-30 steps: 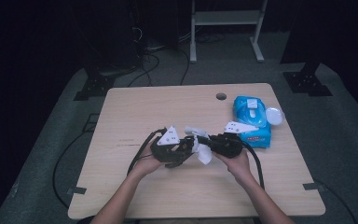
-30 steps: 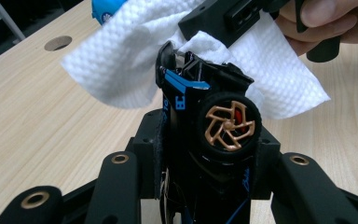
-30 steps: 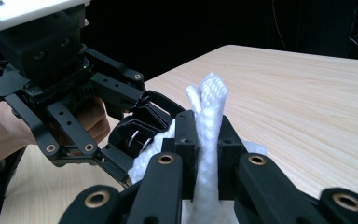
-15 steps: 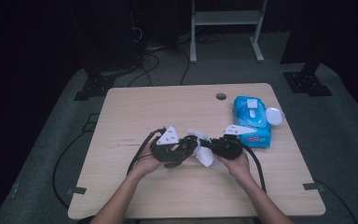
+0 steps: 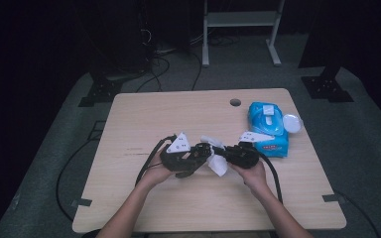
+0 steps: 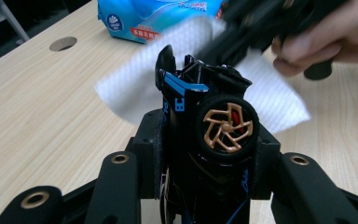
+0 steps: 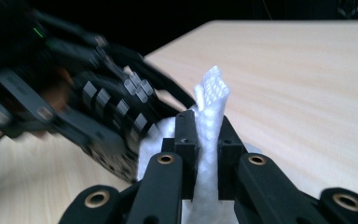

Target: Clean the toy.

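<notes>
Wooden table [image 5: 144,119], dark room; left gripper [image 6: 205,140] clamps toy car [image 6: 214,116] near centre, nose far-pointing; right gripper [image 7: 208,140] pinches white wipe [image 7: 210,107] touching car; wipe pack [image 5: 268,126] far right.

A light wooden table [image 5: 178,114] with a round cable hole [image 5: 235,102] stands on grey carpet [image 5: 362,129] in a dark room. Beyond it, a white metal frame [image 5: 240,20] rises from the floor, black stand bases [image 5: 98,91] sit at both far corners, and loose cables [image 5: 163,54] trail across the carpet
</notes>
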`<state>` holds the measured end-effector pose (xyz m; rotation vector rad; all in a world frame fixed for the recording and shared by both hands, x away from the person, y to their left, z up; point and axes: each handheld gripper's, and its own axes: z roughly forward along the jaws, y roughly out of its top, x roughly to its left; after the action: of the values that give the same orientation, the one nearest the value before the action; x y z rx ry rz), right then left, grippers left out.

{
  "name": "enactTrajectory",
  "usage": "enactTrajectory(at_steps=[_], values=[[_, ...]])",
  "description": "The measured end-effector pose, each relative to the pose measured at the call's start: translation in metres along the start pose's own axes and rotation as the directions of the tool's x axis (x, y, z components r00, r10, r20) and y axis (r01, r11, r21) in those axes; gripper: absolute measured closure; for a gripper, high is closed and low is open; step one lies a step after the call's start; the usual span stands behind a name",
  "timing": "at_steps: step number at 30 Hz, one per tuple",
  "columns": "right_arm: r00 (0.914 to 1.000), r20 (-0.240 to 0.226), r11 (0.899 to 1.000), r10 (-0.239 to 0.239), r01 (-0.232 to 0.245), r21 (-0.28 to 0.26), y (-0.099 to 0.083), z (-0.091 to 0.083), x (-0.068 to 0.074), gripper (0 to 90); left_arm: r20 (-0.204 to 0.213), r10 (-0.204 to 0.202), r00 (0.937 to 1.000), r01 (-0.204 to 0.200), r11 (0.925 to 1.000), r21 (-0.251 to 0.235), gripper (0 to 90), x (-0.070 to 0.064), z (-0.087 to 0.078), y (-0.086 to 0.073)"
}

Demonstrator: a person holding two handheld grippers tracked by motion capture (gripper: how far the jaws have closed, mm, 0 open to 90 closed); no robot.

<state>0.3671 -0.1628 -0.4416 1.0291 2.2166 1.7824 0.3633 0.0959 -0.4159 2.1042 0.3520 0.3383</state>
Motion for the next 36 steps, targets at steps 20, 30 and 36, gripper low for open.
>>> enactTrajectory(at_steps=[20, 30, 36], values=[[0.9983, 0.031, 0.998, -0.049, 0.048, 0.039, 0.006, -0.007, 0.000, 82.4, -0.009, 0.010, 0.9999, -0.010, 0.9991, 0.042, 57.1, -0.001, 0.014, 0.003], [0.9947, 0.090, 0.998, -0.051, 0.049, 0.030, 0.007, -0.024, -0.010, 82.4, -0.018, 0.018, 0.9997, -0.014, 0.9861, 0.165, 57.1, 0.024, 0.041, 0.012], [0.9943, 0.095, 0.998, -0.049, 0.045, 0.035, 0.004, -0.026, -0.013, 82.4, -0.043, 0.027, 0.9987, -0.013, 0.9528, 0.303, 57.4, 0.039, 0.060, 0.015]])
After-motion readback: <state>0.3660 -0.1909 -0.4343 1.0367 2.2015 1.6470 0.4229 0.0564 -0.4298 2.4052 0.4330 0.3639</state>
